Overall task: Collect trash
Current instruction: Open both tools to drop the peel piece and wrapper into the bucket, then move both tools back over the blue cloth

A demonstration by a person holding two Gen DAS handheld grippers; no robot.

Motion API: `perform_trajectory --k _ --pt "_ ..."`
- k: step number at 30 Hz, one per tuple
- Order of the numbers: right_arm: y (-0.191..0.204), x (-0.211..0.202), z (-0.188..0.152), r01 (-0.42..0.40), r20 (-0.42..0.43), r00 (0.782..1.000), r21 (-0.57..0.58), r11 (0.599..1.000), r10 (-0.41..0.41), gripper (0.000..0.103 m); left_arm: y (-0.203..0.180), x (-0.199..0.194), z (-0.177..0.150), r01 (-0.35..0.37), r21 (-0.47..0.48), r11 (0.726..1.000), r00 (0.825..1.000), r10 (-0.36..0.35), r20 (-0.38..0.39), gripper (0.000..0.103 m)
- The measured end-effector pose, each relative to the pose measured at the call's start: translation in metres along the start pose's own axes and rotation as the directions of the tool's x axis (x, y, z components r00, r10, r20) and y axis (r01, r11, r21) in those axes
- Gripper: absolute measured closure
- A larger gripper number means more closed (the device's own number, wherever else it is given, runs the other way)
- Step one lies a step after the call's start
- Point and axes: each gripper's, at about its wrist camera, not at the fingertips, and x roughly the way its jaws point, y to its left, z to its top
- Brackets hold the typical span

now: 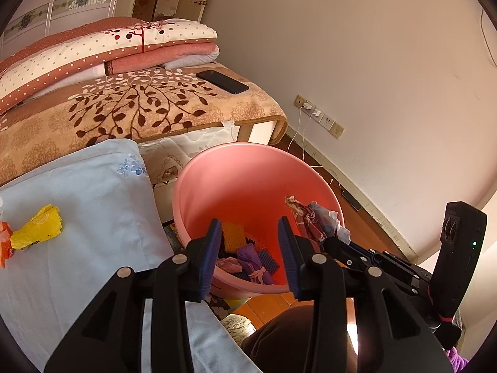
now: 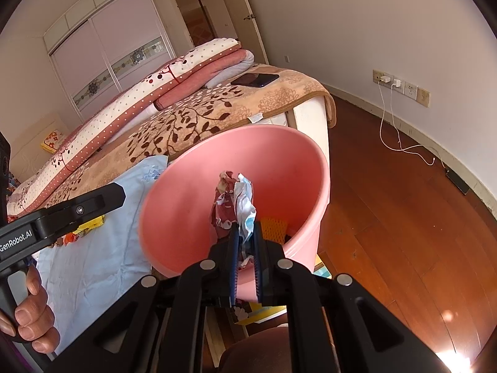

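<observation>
A pink bucket (image 1: 217, 183) stands on the floor beside the bed, with several scraps of trash (image 1: 245, 258) at its bottom. My left gripper (image 1: 250, 255) hangs open over the bucket's mouth with nothing between its blue pads. My right gripper (image 2: 246, 258) is shut on a crumpled red and white wrapper (image 2: 236, 205), held above the bucket (image 2: 186, 217); the same wrapper (image 1: 313, 220) shows at the right in the left wrist view. A yellow wrapper (image 1: 37, 227) and an orange scrap (image 1: 4, 242) lie on the pale blue cloth (image 1: 77, 192) on the bed.
A black phone (image 1: 222, 81) lies on the leaf-patterned blanket (image 1: 124, 108), with folded quilts (image 1: 93, 49) behind it. Chargers and white cables (image 2: 391, 118) hang from wall sockets over the wooden floor (image 2: 388, 217). A hand (image 2: 34, 320) grips the left tool's handle.
</observation>
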Motion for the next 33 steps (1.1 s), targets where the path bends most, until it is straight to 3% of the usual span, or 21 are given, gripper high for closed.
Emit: perform_trajectory --k 5,12,19,33 --pt "0.003 -0.004 0.000 -0.008 0.019 1.000 0.000 1.000 0.008 0.068 0.002 -0.006 -0.004 0.000 -0.014 1.000 1.000 0.000 -0.003 0.065" --pt "0.014 -0.015 -0.005 -0.016 0.027 1.000 -0.016 1.000 0.017 0.068 0.004 -0.022 -0.012 -0.023 -0.027 0.999 1.000 0.024 0.013 0.065" --pt "0.034 -0.029 -0.016 -0.034 0.037 0.999 -0.043 0.998 0.036 0.055 0.007 -0.045 -0.023 -0.086 -0.021 0.996 0.995 0.087 0.044 0.065" --pt "0.084 -0.053 -0.039 -0.089 0.037 0.995 -0.117 0.989 0.093 0.047 0.028 -0.094 -0.052 -0.199 -0.039 0.979 0.974 0.202 0.105 0.065"
